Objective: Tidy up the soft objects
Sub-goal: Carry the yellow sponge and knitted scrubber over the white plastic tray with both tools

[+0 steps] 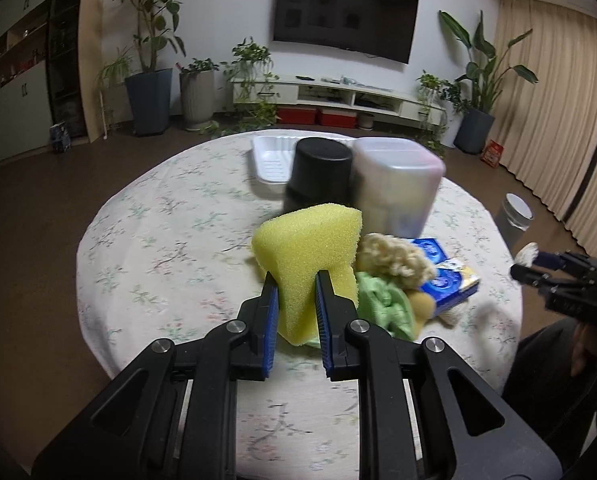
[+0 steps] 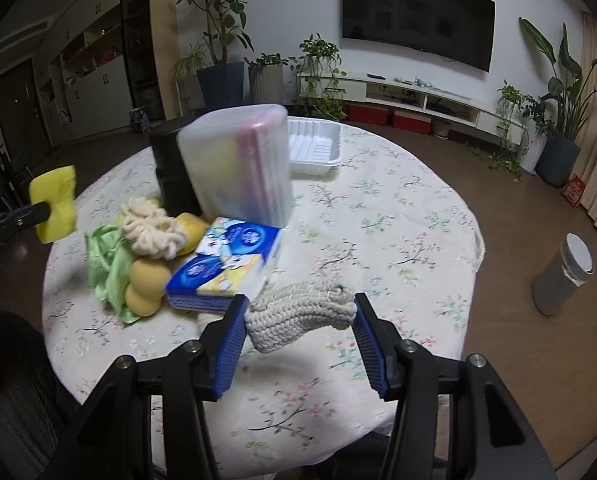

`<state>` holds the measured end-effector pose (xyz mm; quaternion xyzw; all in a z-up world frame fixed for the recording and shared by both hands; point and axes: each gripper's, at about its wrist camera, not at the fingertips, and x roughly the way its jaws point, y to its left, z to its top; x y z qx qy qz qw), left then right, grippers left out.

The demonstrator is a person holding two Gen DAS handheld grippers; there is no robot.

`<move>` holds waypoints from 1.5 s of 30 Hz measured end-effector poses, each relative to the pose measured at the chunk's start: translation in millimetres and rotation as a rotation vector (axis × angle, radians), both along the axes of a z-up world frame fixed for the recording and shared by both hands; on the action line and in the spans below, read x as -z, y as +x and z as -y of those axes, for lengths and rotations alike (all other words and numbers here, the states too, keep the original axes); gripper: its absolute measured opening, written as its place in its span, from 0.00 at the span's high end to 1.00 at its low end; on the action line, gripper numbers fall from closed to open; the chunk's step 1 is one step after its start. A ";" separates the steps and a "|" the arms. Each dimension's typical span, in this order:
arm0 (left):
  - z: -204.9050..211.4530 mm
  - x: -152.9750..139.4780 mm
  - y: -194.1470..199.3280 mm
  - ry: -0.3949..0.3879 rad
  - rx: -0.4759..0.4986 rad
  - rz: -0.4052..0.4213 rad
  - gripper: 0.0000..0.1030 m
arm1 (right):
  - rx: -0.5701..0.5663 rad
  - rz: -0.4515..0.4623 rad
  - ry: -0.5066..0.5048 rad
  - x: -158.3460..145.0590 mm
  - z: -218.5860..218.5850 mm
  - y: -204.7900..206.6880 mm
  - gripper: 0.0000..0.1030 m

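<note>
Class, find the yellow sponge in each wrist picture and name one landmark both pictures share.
Left wrist view: yellow sponge at centre, pinched by the left gripper.
Right wrist view: same sponge at the far left edge, above the table's rim.
Shared landmark: the translucent box beside the black container.

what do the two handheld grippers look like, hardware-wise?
Both match: the left gripper and right gripper have matte black plastic linkage arms with triangular cutouts and round silver pivot pins. Each finger carries a ribbed blue pad. Seen from the left camera, the right unit's black body has a small red-orange light.
</note>
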<state>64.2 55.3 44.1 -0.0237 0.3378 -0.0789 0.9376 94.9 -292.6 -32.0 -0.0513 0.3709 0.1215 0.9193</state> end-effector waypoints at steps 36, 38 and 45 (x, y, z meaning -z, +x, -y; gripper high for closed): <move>-28.0 -19.2 253.5 0.176 0.131 -0.081 0.85 | -0.044 0.017 -0.105 -57.2 23.6 269.0 0.47; -19.8 -15.7 270.5 0.193 0.160 -0.088 0.85 | -0.069 0.006 -0.104 -57.4 18.3 290.4 0.47; 8.2 -4.1 308.3 0.230 0.238 -0.110 0.85 | -0.167 -0.039 -0.104 -38.8 -10.4 337.7 0.47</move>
